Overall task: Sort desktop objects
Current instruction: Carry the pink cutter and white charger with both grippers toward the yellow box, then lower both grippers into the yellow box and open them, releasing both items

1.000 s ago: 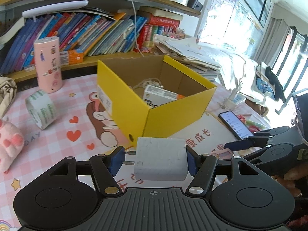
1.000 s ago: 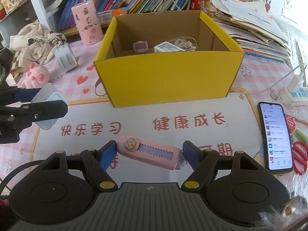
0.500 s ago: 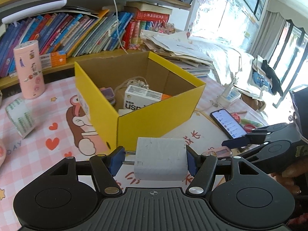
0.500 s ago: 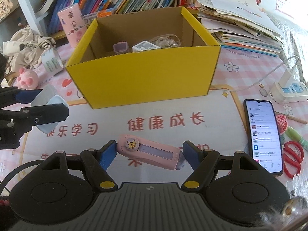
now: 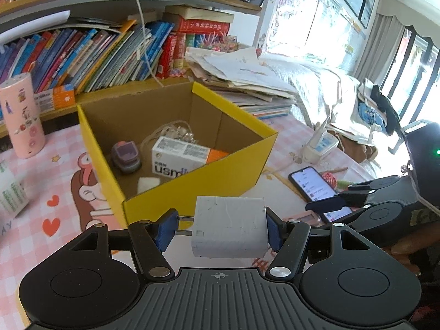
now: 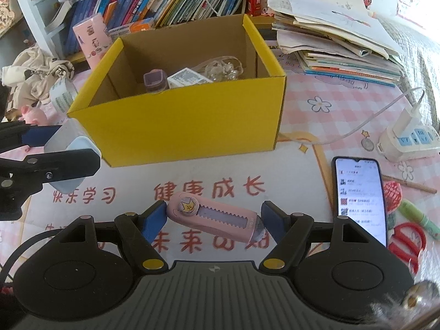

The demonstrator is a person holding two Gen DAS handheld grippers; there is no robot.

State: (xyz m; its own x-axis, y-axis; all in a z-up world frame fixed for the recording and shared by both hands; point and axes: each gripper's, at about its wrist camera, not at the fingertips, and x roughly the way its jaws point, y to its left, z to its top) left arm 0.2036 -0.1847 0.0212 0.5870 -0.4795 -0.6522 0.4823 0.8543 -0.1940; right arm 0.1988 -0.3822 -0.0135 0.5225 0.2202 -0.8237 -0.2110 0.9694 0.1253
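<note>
My left gripper (image 5: 218, 229) is shut on a white charger plug (image 5: 229, 227) and holds it just before the near corner of the yellow cardboard box (image 5: 198, 189). My right gripper (image 6: 213, 218) is shut on a pink utility knife (image 6: 217, 217), held above the mat in front of the box (image 6: 187, 126). The box holds a purple item (image 5: 125, 156), a white carton (image 5: 178, 158) and a clear tangle. The left gripper also shows at the left of the right wrist view (image 6: 55, 162), and the right gripper at the right of the left wrist view (image 5: 343, 202).
A phone (image 6: 359, 198), red scissors (image 6: 407, 242) and a power strip (image 6: 409, 140) lie right of the box. A pink cylinder (image 5: 20, 115), tape roll (image 6: 63, 93) and pink plush (image 6: 34, 114) are left. Books and a paper stack (image 6: 338, 35) stand behind.
Both grippers have risen and moved toward the box, still holding the plug and the knife. The left wrist view now looks down into the box.
</note>
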